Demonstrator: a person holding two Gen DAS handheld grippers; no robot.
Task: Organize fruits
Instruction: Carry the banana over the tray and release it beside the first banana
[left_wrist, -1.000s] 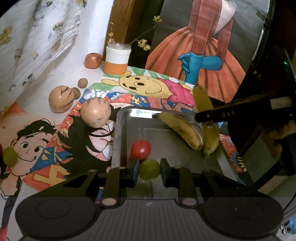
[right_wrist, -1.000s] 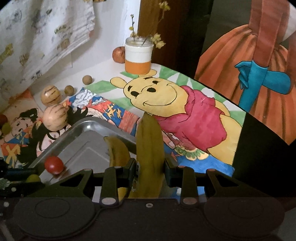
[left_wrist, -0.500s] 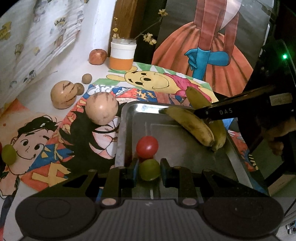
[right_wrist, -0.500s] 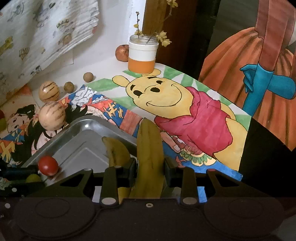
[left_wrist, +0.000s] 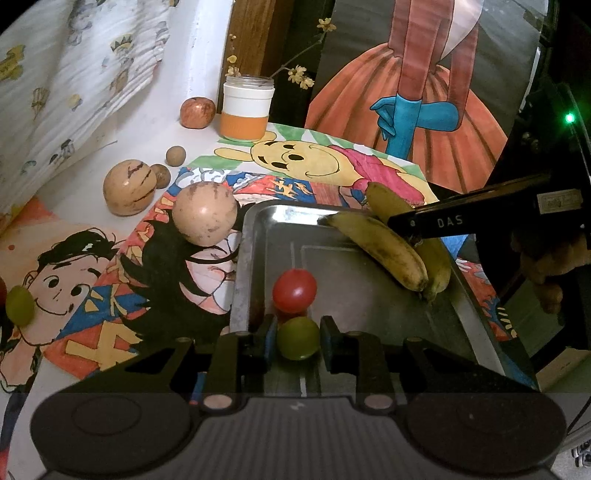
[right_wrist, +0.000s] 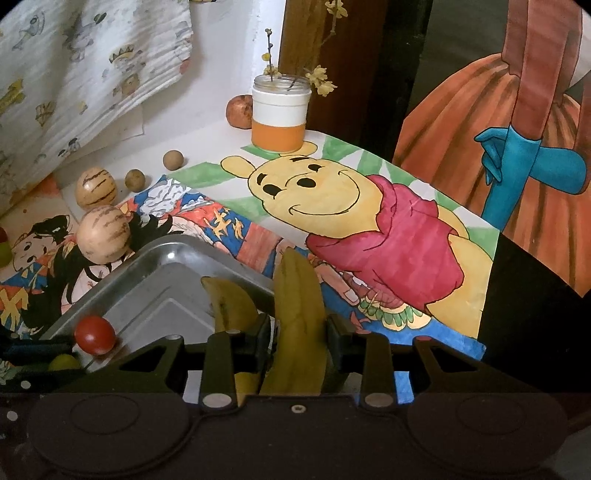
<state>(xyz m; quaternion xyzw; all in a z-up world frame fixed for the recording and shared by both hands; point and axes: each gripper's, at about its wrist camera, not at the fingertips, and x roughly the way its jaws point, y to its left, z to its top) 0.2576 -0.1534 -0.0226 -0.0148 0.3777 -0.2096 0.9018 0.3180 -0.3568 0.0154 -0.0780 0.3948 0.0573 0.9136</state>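
Observation:
My left gripper (left_wrist: 297, 332) is shut on a small green fruit (left_wrist: 297, 341) low over the near end of the metal tray (left_wrist: 369, 306). A red tomato (left_wrist: 294, 290) lies in the tray just beyond it. My right gripper (right_wrist: 298, 341) is shut on a yellow banana (right_wrist: 300, 306), whose tip sticks out past the tray's far right rim (right_wrist: 236, 271). A second banana (right_wrist: 231, 306) lies in the tray right beside it. In the left wrist view both bananas (left_wrist: 380, 249) show side by side, with a right gripper finger (left_wrist: 461, 221) across them.
Two tan round fruits (left_wrist: 204, 214) (left_wrist: 129, 186) lie left of the tray, and small brown balls (left_wrist: 175, 155) behind them. A reddish fruit (left_wrist: 197, 112) and a white-orange jar (left_wrist: 246, 107) stand at the back. A green fruit (left_wrist: 19, 305) lies far left. Cloth hangs along the left wall.
The banana in my right gripper has come down and tilted to lie beside the other banana at the tray's far right rim. My left gripper holds the green fruit in the same spot.

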